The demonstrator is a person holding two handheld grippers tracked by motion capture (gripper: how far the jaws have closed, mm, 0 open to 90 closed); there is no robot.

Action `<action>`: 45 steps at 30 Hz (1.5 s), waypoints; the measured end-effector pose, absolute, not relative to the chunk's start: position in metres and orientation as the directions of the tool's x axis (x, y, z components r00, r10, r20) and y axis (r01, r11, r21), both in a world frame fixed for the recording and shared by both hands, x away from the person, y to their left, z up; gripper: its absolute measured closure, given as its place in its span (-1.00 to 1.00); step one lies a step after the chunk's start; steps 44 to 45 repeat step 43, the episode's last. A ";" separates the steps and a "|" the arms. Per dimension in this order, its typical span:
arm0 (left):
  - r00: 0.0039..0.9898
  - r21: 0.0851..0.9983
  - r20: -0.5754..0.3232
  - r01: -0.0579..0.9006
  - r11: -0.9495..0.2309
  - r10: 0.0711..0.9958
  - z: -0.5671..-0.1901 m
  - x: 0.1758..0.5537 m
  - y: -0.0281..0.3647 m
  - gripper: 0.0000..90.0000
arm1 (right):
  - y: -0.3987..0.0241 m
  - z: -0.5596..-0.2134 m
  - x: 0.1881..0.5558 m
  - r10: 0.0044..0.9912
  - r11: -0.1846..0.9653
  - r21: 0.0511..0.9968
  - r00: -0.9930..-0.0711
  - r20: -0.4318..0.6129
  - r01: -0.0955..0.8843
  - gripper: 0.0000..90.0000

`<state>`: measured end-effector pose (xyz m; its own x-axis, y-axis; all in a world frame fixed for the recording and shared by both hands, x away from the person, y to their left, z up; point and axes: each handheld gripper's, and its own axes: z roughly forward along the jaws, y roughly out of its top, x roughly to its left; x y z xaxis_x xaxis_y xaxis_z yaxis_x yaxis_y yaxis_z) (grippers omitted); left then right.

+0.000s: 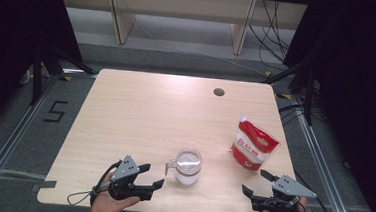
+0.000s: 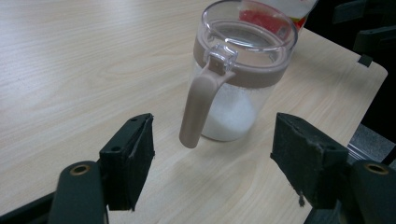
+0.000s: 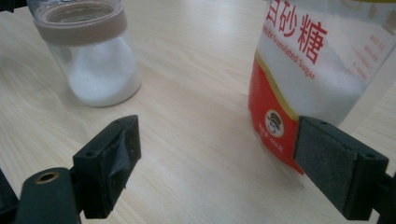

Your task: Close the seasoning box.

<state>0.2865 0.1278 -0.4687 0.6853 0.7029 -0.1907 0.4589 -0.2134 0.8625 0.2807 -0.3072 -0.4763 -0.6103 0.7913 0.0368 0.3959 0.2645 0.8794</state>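
Observation:
A clear jar (image 1: 188, 166) with a beige band, lid and handle stands near the table's front edge, partly full of white sugar. Its handle (image 2: 199, 105) points toward my left gripper (image 1: 151, 176), which is open just left of it, jaws empty. A red and white sugar bag (image 1: 253, 142) stands upright at the right. My right gripper (image 1: 257, 182) is open in front of the bag, holding nothing. In the right gripper view the bag (image 3: 313, 65) rises close behind the right jaw and the jar (image 3: 93, 51) stands at the upper left.
The light wood table (image 1: 140, 117) has a round cable hole (image 1: 219, 92) near its far edge. Dark floor, metal rails and black curtains surround it. The table's right corner (image 2: 369, 70) lies close behind the jar in the left gripper view.

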 end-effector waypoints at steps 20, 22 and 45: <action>0.719 0.842 -0.102 0.431 -0.326 0.688 -0.488 0.277 0.132 -0.50 | -0.307 -0.482 0.274 0.785 0.304 0.853 -0.618 0.028 0.425 -0.64; 0.714 0.841 -0.111 0.438 -0.317 0.692 -0.489 0.276 0.132 -0.50 | -0.307 -0.482 0.273 0.796 0.314 0.847 -0.606 0.012 0.429 -0.64; 0.694 0.822 -0.122 0.471 -0.320 0.709 -0.494 0.278 0.136 -0.51 | -0.306 -0.488 0.275 0.792 0.339 0.823 -0.611 0.012 0.456 -0.65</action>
